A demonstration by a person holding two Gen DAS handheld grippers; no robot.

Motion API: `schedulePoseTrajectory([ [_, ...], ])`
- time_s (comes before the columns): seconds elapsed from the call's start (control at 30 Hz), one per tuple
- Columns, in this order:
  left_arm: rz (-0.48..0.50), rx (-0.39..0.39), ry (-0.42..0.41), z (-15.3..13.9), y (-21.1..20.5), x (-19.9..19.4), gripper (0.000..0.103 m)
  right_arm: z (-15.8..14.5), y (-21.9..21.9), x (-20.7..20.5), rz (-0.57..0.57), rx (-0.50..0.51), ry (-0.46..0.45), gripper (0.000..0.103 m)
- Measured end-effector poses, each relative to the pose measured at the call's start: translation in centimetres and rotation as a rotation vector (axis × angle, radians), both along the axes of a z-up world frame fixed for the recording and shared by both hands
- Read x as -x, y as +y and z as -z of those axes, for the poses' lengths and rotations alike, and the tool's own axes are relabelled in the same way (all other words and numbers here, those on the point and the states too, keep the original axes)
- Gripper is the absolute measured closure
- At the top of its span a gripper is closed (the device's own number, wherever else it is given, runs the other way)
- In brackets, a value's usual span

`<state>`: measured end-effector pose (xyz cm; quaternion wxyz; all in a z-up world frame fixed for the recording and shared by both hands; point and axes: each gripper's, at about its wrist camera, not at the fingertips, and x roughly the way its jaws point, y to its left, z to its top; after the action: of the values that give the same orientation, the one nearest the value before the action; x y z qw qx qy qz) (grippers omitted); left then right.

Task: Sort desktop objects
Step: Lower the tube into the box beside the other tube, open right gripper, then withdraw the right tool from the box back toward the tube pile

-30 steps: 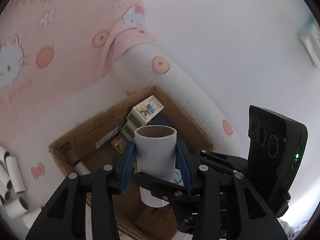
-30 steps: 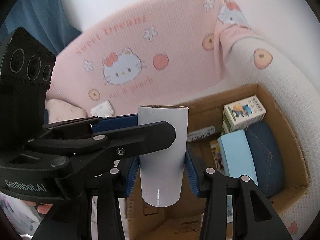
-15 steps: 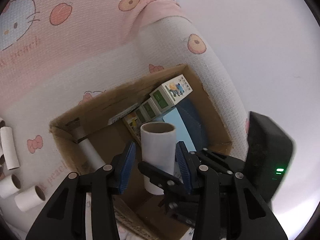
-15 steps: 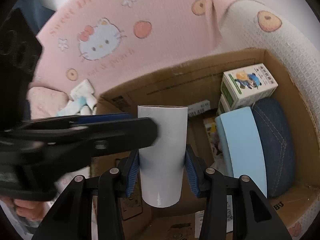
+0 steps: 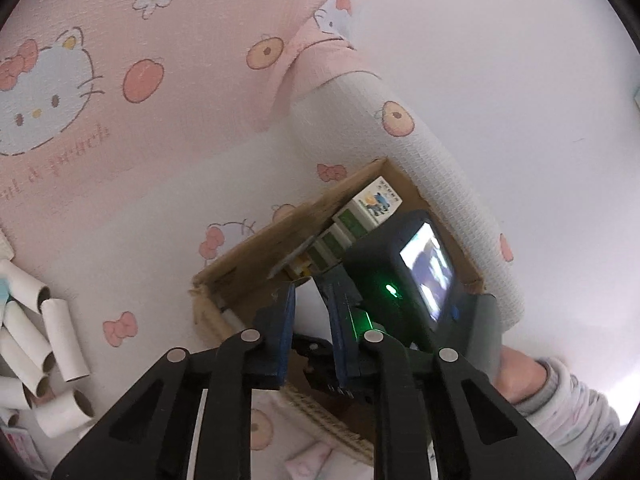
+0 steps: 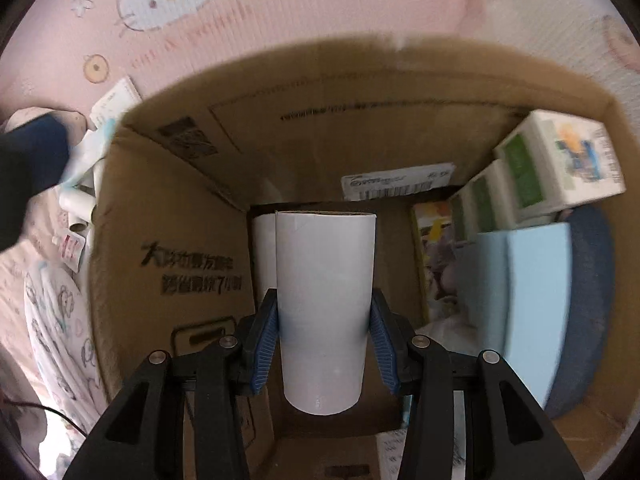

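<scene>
My right gripper [image 6: 325, 320] is shut on a white cardboard tube [image 6: 323, 304] and holds it upright inside the open cardboard box [image 6: 172, 184]. A second white tube [image 6: 262, 252] stands just behind it in the box. My left gripper [image 5: 310, 300] is empty with its jaws a narrow gap apart, above the box's near left edge [image 5: 240, 252]. The right gripper's body [image 5: 416, 276] shows in the left wrist view, down in the box.
The box holds green-and-white cartons [image 6: 556, 160], a light blue case [image 6: 532, 304] and a dark denim item [image 6: 592, 312]. Several loose white tubes [image 5: 36, 344] lie on the bedspread at the left. A pink Hello Kitty cushion [image 5: 100, 60] stands behind.
My left gripper let go of the tube and pulled back and up, out of the box. My right gripper carried the tube down into the box.
</scene>
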<state>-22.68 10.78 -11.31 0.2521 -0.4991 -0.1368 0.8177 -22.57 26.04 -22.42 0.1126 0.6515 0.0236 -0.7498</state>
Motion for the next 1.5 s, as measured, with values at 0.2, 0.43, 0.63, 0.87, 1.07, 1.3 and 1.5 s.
schedulePoseTrajectory([
  [0.2, -0.024, -0.057, -0.024, 0.3, -1.9, 0.2, 0.084, 3.0, -0.7, 1.7, -0.025, 0.006, -0.092, 0.062],
  [0.43, -0.007, -0.042, 0.006, -0.3, -2.3, -0.7, 0.084, 5.1, -1.2, 2.3, -0.058, -0.017, -0.104, 0.062],
  [0.63, -0.007, -0.038, -0.026, 0.0, -2.2, -0.9, 0.084, 6.0, -0.5, 2.3, -0.040, -0.009, -0.114, 0.062],
  [0.87, -0.004, -0.024, -0.036, 0.0, -1.6, -1.1, 0.079, 5.6, 0.5, 2.3, -0.012, 0.031, -0.094, 0.062],
  [1.07, -0.013, -0.037, -0.044, -0.1, -1.5, -1.3, 0.077, 6.5, 1.4, 2.0, 0.013, 0.066, -0.152, 0.064],
  [1.3, -0.018, -0.040, -0.053, -0.1, -1.5, -1.3, 0.077, 6.5, 2.1, 1.6, 0.036, 0.050, -0.158, 0.070],
  [1.5, -0.020, -0.037, -0.066, 0.0, -1.5, -1.4, 0.077, 6.6, 2.7, 1.3, 0.064, 0.049, -0.188, 0.070],
])
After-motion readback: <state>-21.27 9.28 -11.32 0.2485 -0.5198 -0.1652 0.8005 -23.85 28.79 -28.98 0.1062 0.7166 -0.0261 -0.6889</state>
